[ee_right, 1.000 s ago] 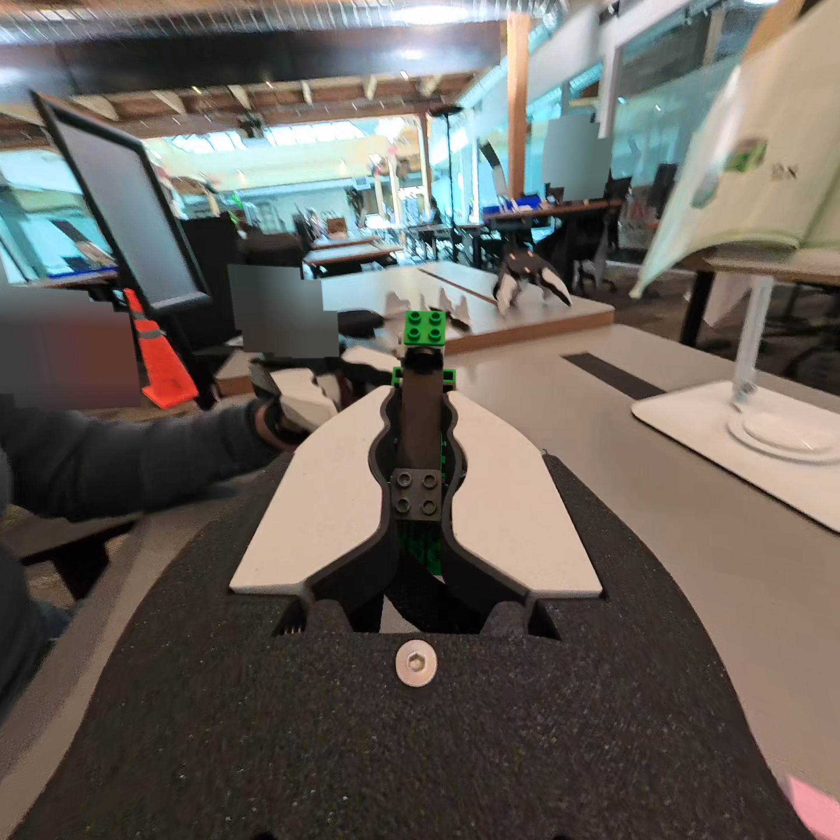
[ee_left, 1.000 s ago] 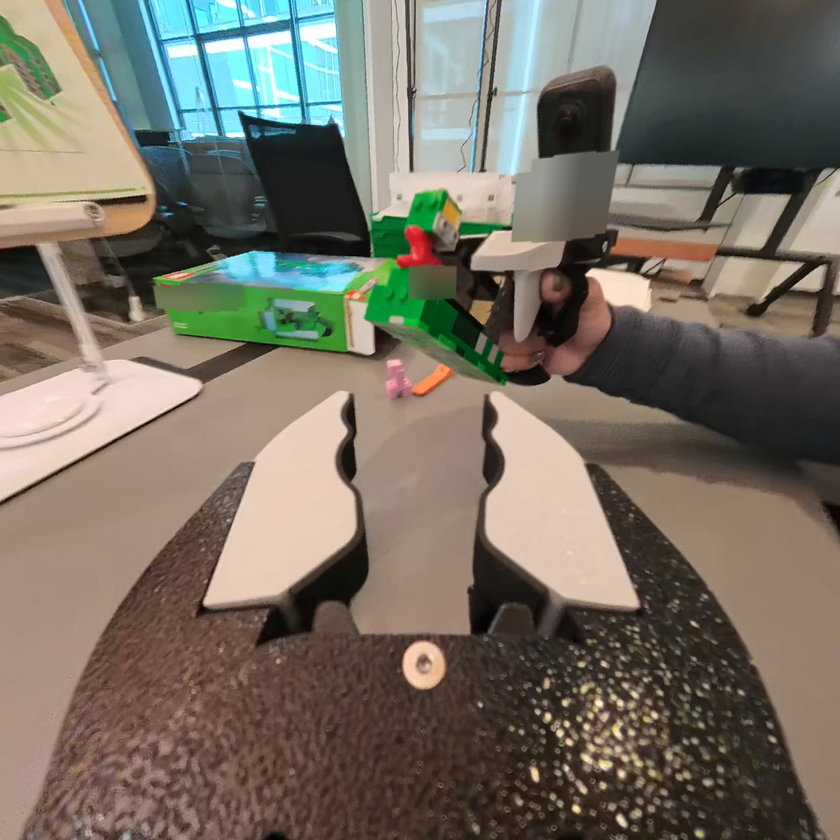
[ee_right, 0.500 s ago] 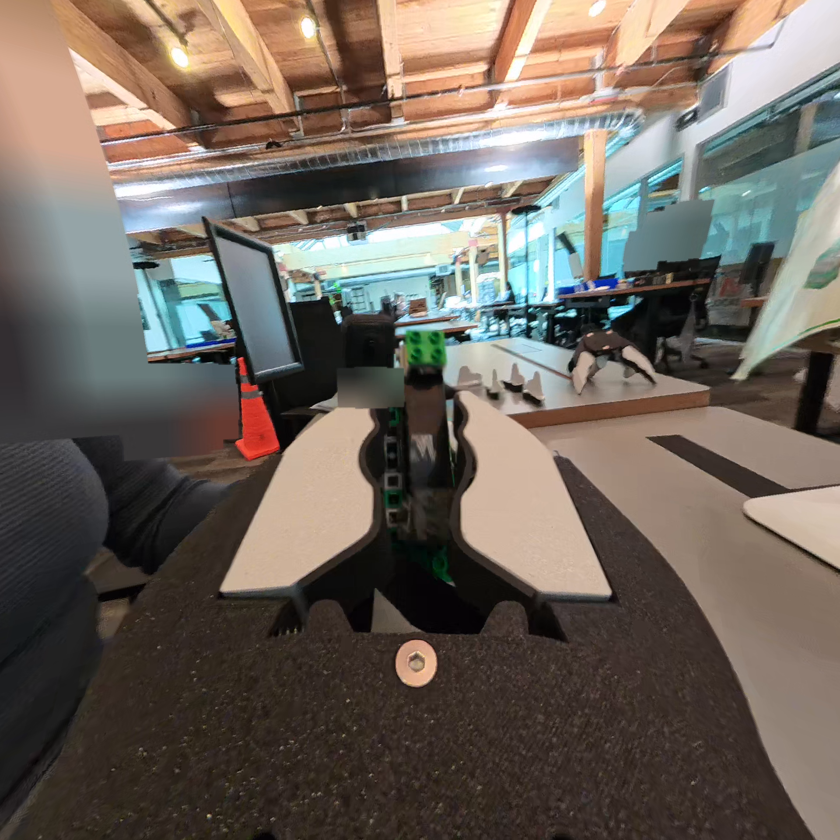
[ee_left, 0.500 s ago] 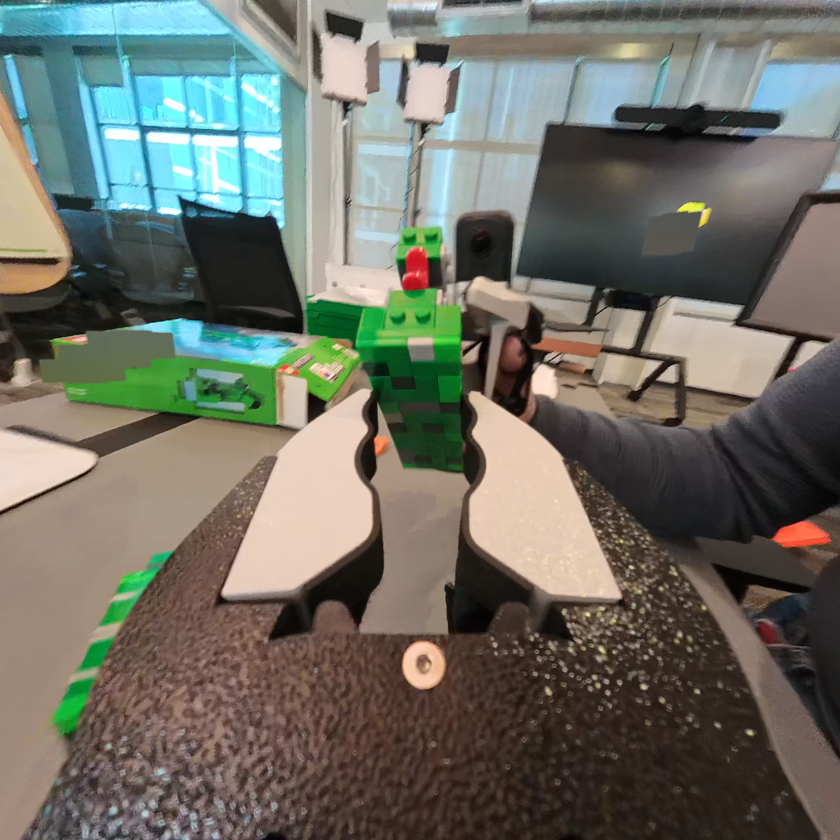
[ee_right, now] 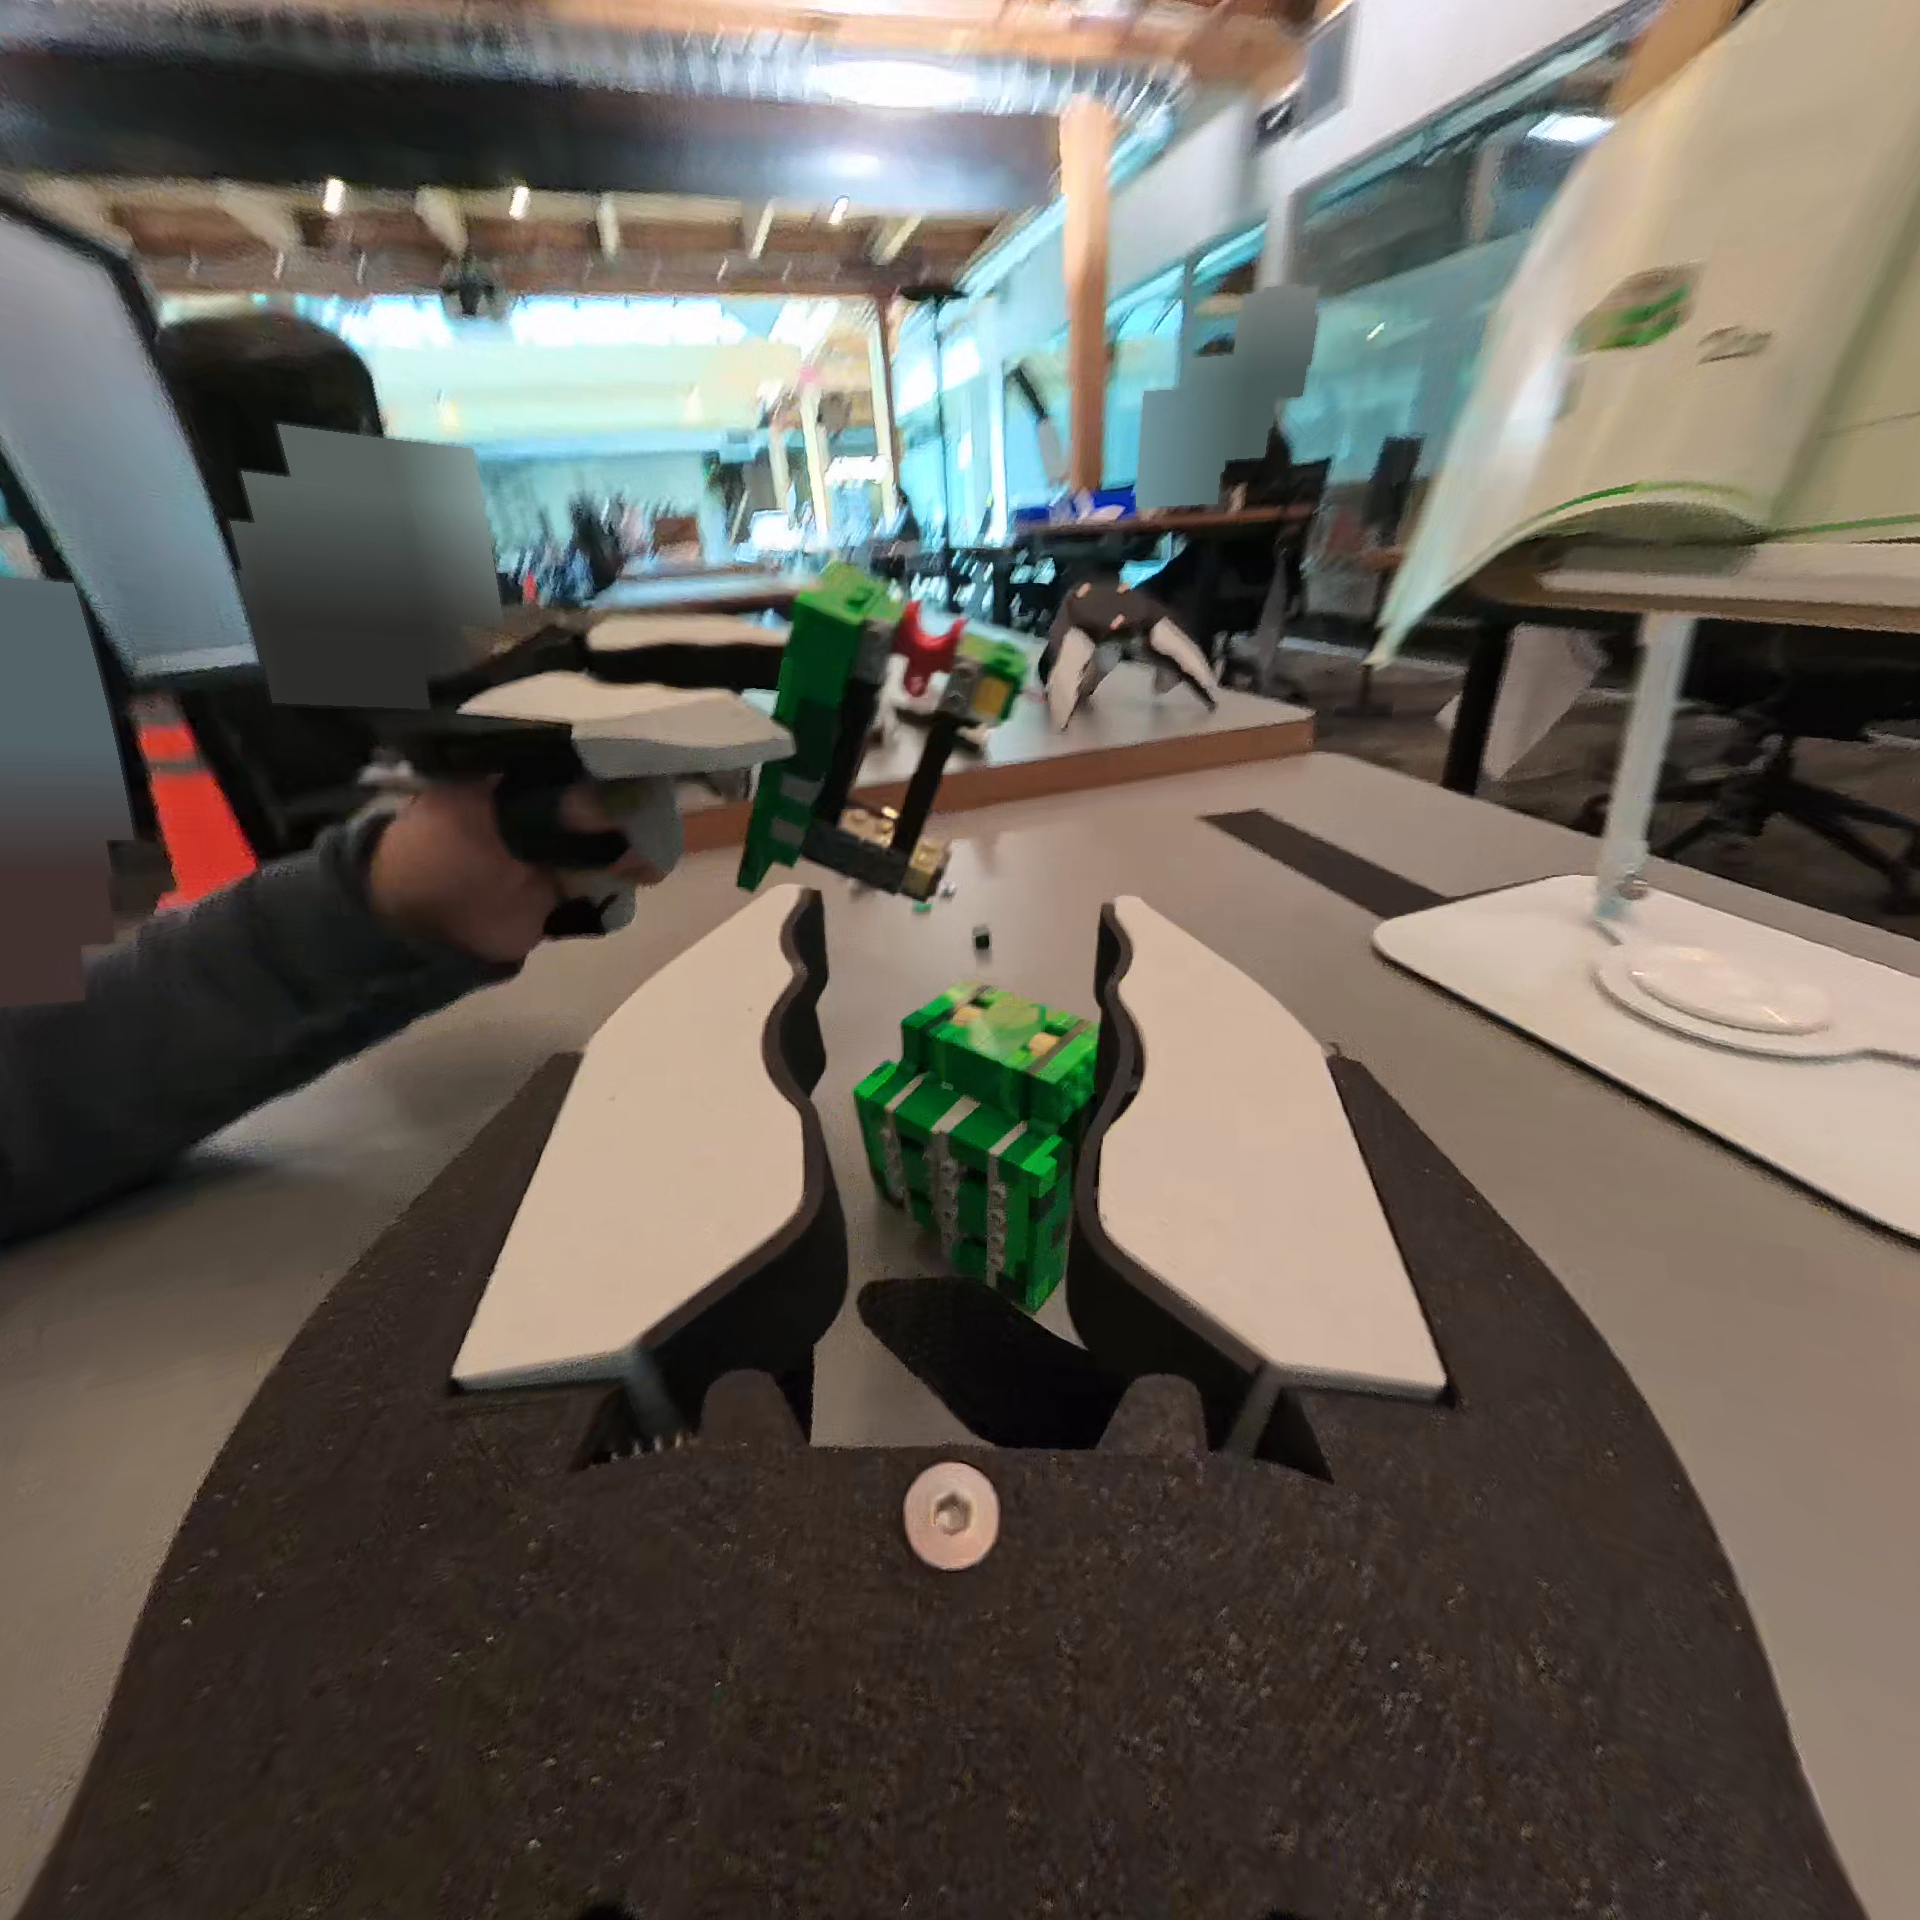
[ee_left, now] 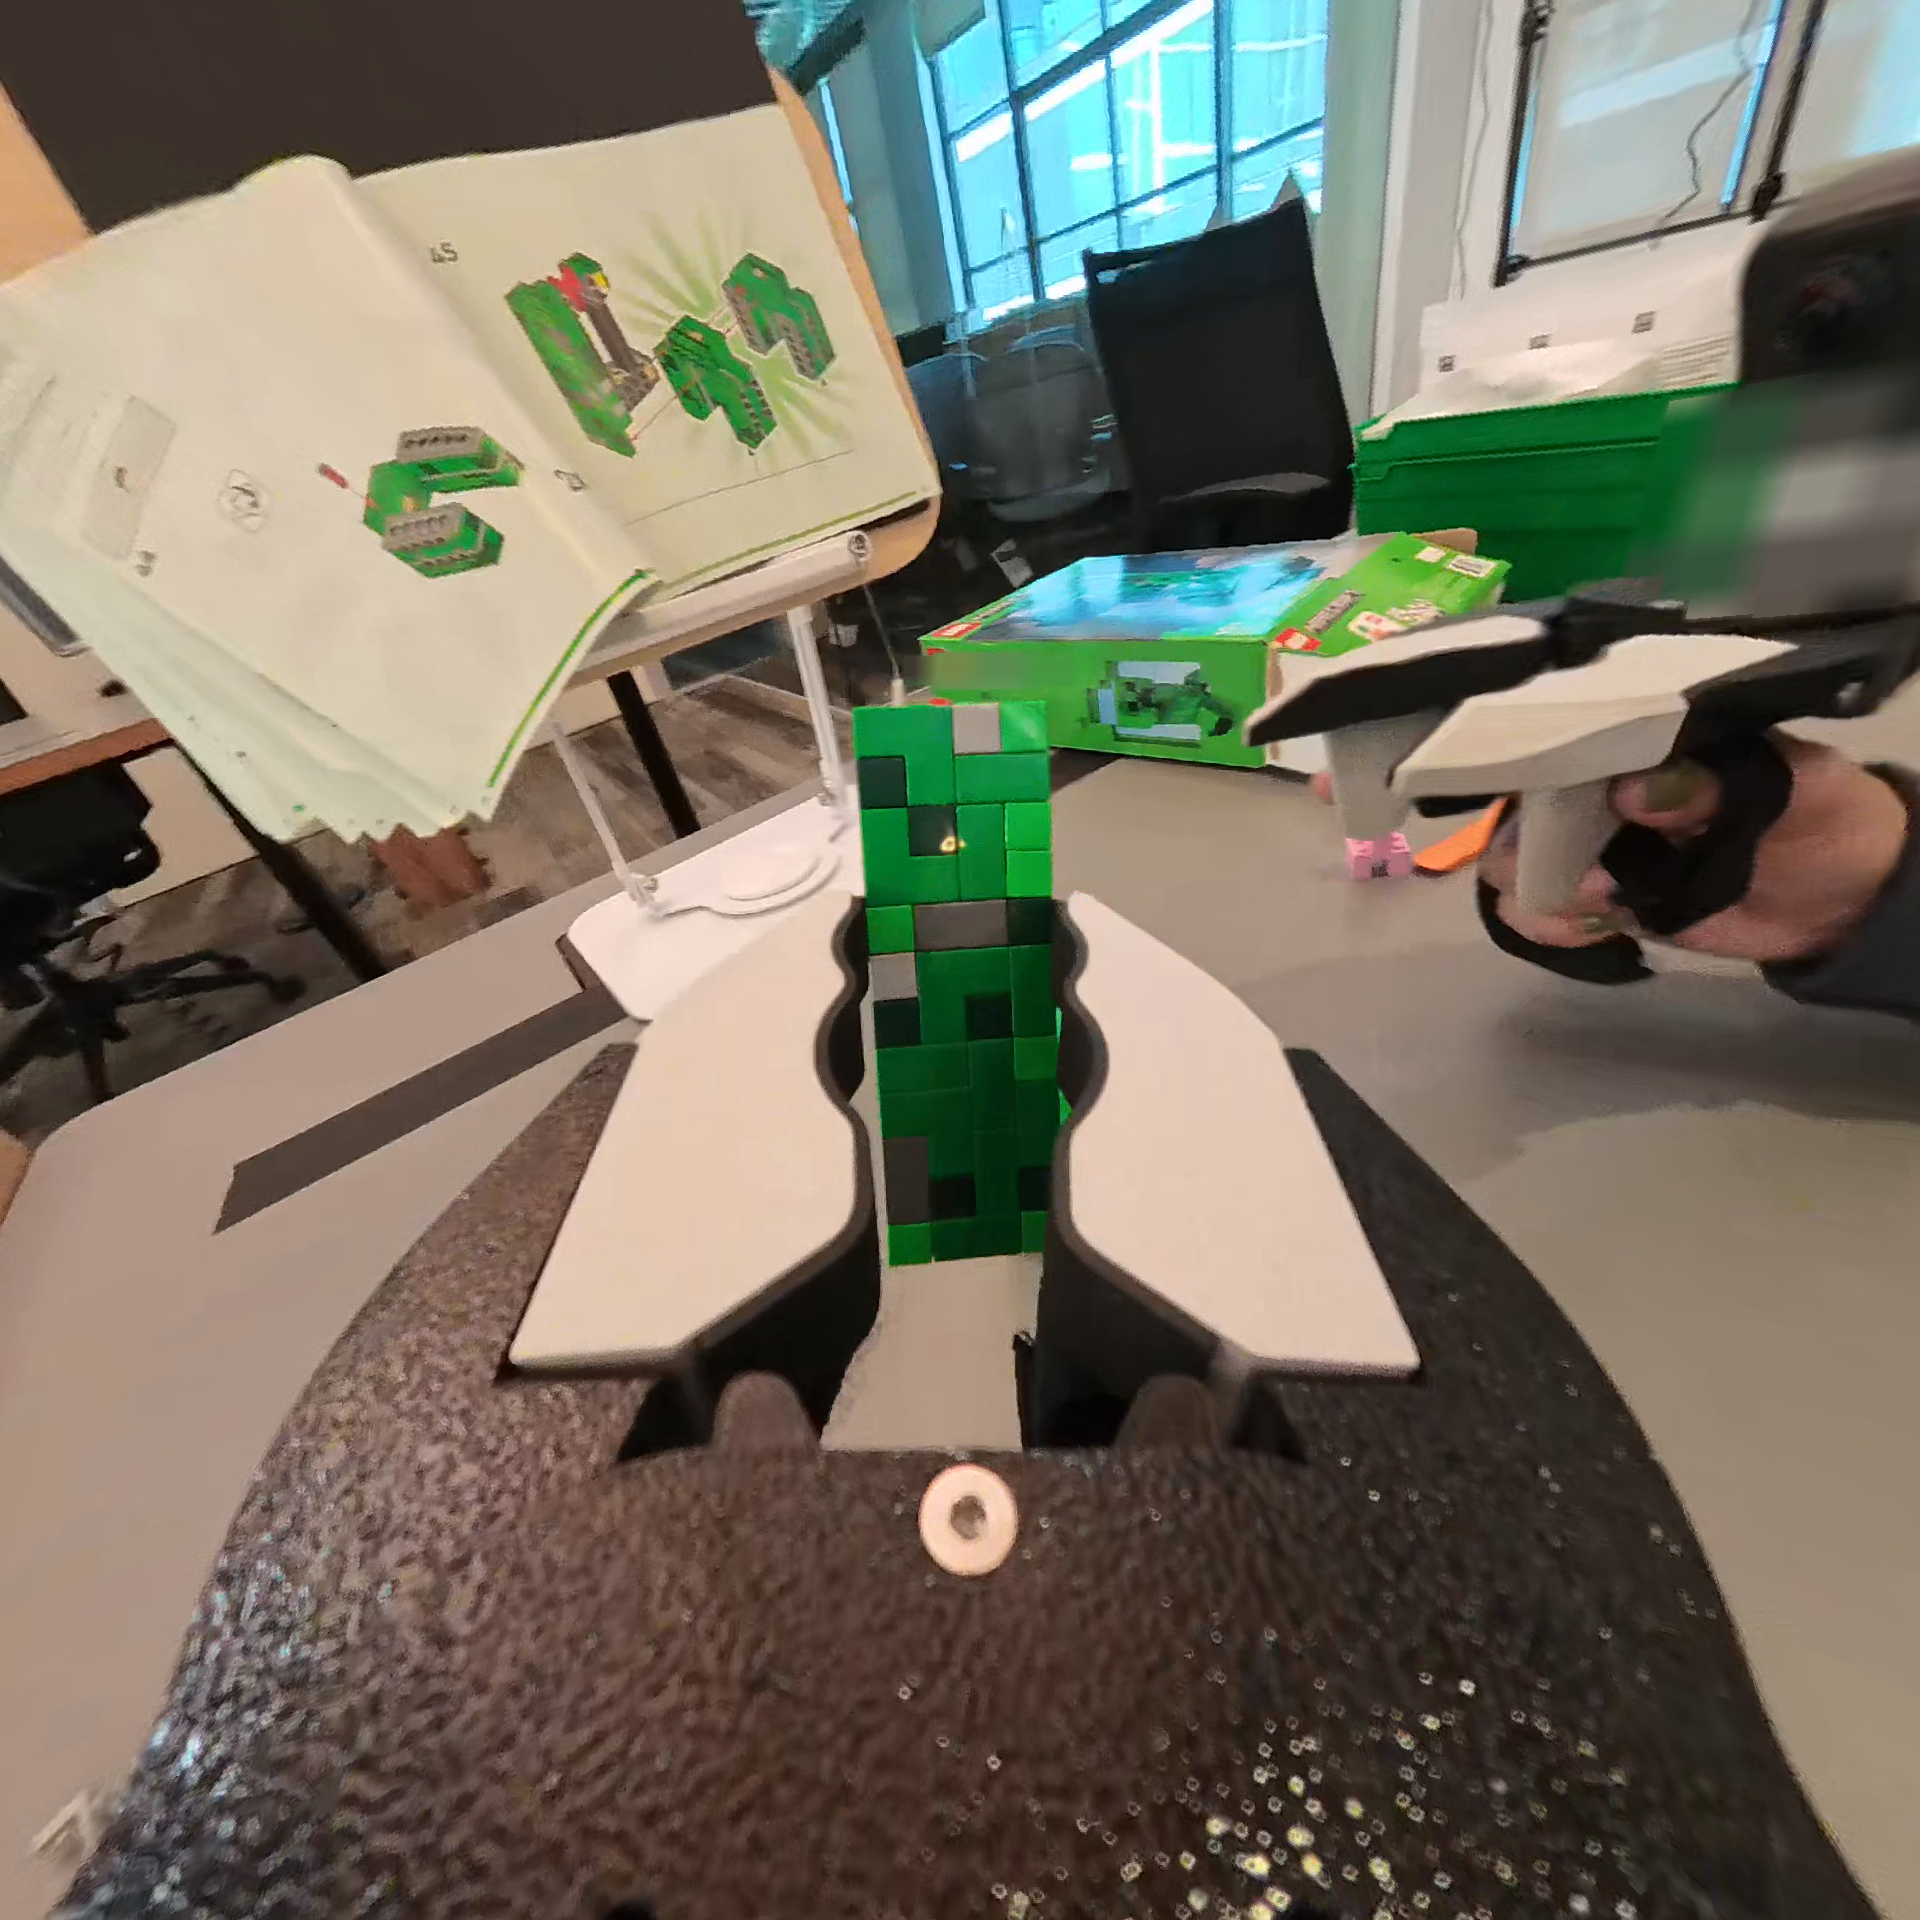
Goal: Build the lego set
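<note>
My left gripper is shut on a tall green pixel-patterned lego body and holds it upright above the grey table. In the right wrist view the same gripper holds this body tilted, with a black inner frame and a red piece near its top. My right gripper is open, low over the table. A chunky green lego block lies on the table between its fingers, nearer the right one. In the left wrist view the right gripper holds nothing.
An open instruction booklet rests on a stand with a white base at the table's edge. A green set box, a small pink piece and an orange tool lie farther back. Tiny loose bits lie ahead of the block.
The green body passed from my right gripper to my left, which shut on it and swung toward the booklet. My right gripper opened and dropped down over the green block.
</note>
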Motion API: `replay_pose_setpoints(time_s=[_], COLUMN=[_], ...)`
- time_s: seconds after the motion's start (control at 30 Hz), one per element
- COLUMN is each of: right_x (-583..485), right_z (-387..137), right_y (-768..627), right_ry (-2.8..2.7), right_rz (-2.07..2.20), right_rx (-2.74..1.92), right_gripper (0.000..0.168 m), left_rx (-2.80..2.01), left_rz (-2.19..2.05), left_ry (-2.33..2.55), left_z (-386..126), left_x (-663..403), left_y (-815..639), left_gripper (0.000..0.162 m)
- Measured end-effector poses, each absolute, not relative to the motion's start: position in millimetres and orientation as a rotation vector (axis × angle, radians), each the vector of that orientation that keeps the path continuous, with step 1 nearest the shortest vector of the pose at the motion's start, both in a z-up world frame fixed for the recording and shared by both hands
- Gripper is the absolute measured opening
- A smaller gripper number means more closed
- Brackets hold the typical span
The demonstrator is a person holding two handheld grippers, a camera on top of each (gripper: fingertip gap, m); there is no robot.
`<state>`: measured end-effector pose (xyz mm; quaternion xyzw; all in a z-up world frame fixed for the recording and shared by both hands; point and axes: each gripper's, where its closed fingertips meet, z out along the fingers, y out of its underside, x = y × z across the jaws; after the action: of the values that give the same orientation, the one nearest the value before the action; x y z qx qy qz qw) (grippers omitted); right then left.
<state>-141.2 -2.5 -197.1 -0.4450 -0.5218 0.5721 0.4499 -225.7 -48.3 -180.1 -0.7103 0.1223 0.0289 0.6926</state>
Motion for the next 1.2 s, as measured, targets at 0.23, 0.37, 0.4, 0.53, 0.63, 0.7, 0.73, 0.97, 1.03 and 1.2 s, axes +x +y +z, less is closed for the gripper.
replay_pose_setpoints(time_s=[0.23,0.37,0.4,0.53,0.63,0.7,0.73,0.97,1.03,1.2], right_x=[-146,-136,-135,-127,-123,-121,-121,-125,-127,-127], right_z=[-190,-191,-193,-193,-196,-196,-195,-200,-201,-202], right_y=[-1,19,23,33,43,47,48,50,51,53], right_ry=[-1.389,-1.201,-1.189,-1.111,-1.063,-1.041,-1.031,-1.038,-1.044,-1.038], right_rz=[1.389,1.331,1.298,1.19,1.1,1.06,1.054,1.067,1.07,1.081], right_rx=[-1.051,-1.026,-1.027,-0.991,-0.976,-0.967,-0.966,-0.981,-0.988,-0.999], right_gripper=[0.063,0.058,0.059,0.057,0.057,0.056,0.056,0.054,0.054,0.054], left_rx=[-1.483,-1.303,-1.273,-1.245,-1.238,-1.241,-1.242,-1.217,-1.208,-1.196], left_rz=[-0.163,-0.428,-0.47,-0.535,-0.54,-0.524,-0.51,-0.525,-0.525,-0.447], left_ry=[0.278,0.212,0.208,0.198,0.209,0.215,0.216,0.203,0.206,0.18], left_z=[-184,-176,-175,-181,-184,-187,-188,-192,-192,-192], left_x=[-223,-226,-226,-225,-220,-217,-216,-213,-213,-220], left_y=[-50,-58,-60,-56,-52,-48,-47,-41,-42,-42], left_gripper=[0.033,0.033,0.033,0.033,0.033,0.033,0.033,0.033,0.033,0.033])
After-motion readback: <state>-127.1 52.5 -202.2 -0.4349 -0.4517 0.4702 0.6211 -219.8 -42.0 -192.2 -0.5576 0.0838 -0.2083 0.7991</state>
